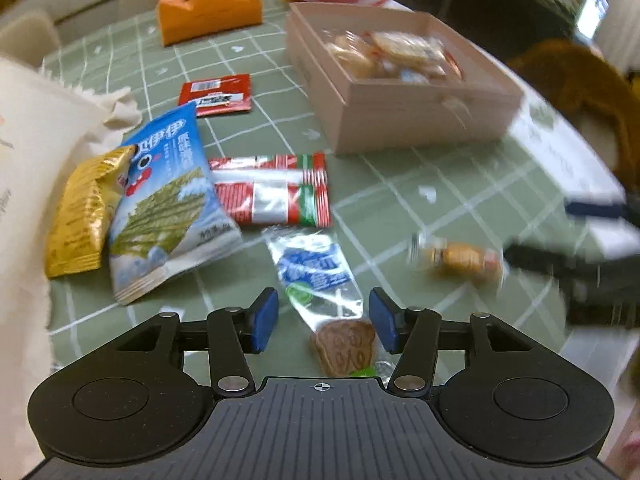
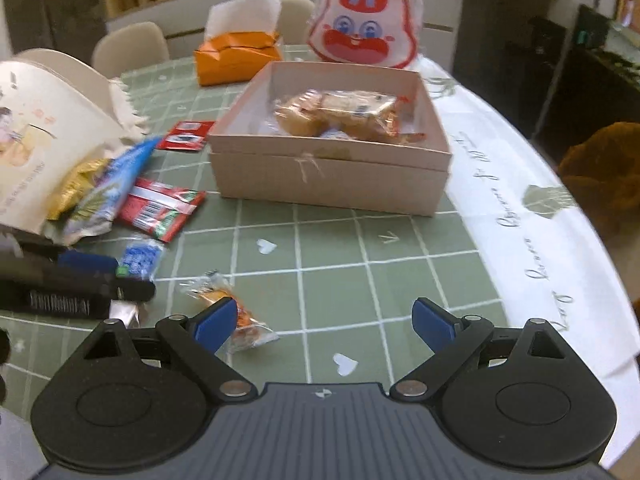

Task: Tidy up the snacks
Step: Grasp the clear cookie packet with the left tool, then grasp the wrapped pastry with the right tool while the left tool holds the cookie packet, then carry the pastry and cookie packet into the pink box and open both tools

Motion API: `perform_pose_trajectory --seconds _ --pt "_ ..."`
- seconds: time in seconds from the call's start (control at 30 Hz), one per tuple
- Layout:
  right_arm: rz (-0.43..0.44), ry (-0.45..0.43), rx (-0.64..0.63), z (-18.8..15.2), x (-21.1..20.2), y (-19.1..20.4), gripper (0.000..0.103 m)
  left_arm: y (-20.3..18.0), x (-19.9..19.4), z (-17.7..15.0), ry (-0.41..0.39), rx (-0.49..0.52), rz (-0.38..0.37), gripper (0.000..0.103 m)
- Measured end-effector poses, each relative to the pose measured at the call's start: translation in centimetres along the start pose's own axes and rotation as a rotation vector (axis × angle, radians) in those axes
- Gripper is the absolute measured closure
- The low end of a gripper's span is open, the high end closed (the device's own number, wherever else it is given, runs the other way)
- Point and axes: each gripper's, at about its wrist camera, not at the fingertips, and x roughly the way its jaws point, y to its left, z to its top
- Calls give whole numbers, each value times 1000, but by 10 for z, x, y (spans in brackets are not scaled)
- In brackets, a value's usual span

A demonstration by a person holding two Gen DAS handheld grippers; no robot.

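Observation:
A pink cardboard box (image 1: pixel 420 116) (image 2: pixel 328 172) on the green checked tablecloth holds several wrapped pastries (image 2: pixel 336 112). My left gripper (image 1: pixel 323 320) is open, its jaws either side of a clear wrapper with a brown biscuit (image 1: pixel 346 344) and blue print. My right gripper (image 2: pixel 324 322) is open and empty; a small orange wrapped snack (image 2: pixel 236 316) (image 1: pixel 460 260) lies by its left finger. A blue seaweed bag (image 1: pixel 168 204), a gold bag (image 1: pixel 84 216), red-white packets (image 1: pixel 276 192) and a red sachet (image 1: pixel 216 94) lie to the left.
An orange tissue box (image 2: pixel 236 56) and a red-and-white cartoon face bag (image 2: pixel 364 32) stand at the back. A white paper bag (image 2: pixel 44 120) stands at the left. The table edge curves at the right, with a brown furry thing (image 2: pixel 600 176) beyond it.

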Motion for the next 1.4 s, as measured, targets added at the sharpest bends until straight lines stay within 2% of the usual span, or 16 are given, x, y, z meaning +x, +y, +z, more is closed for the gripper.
perform_pose_trajectory --seconds 0.03,0.17,0.27,0.33,0.4,0.47,0.53,0.57,0.6,0.7,0.97,1.1,1.23,1.33,1.4 --pt "16 3 -8 1 2 -1 8 1 -3 -5 2 7 13 45" --pt "68 3 -51 2 6 3 8 18 -11 -12 9 -89 23 46" --pt "123 0 -69 4 10 12 9 19 -12 -12 21 -95 15 53" --pt "142 1 -80 5 16 19 17 20 -14 -13 30 -101 3 56" --pt "148 22 -107 8 26 27 35 22 -16 -14 44 -120 -4 58" --pt "150 55 -142 8 35 36 45 21 -18 -15 62 -112 -10 58" --pt "128 63 -188 5 38 45 48 17 -17 -15 76 -90 -16 58" --pt "117 60 -211 4 36 48 55 16 -17 -15 79 -80 -19 58" --pt "116 61 -219 3 34 50 65 15 -17 -15 82 -71 -22 58" --pt "102 85 -185 1 28 47 79 15 -16 -14 92 -65 -38 58" --pt "55 94 -83 -7 -6 31 80 18 -19 -19 94 -71 -179 62" --pt "42 61 -10 -1 -30 17 80 18 -21 -6 78 -116 -275 64" --pt "19 3 29 20 -55 1 80 12 -45 40 -25 -144 -385 64" --pt "20 -93 46 56 -80 -14 80 5 -75 88 -134 -122 -450 64" --pt "20 -160 47 83 -93 -23 80 2 -87 120 -172 -112 -480 64"
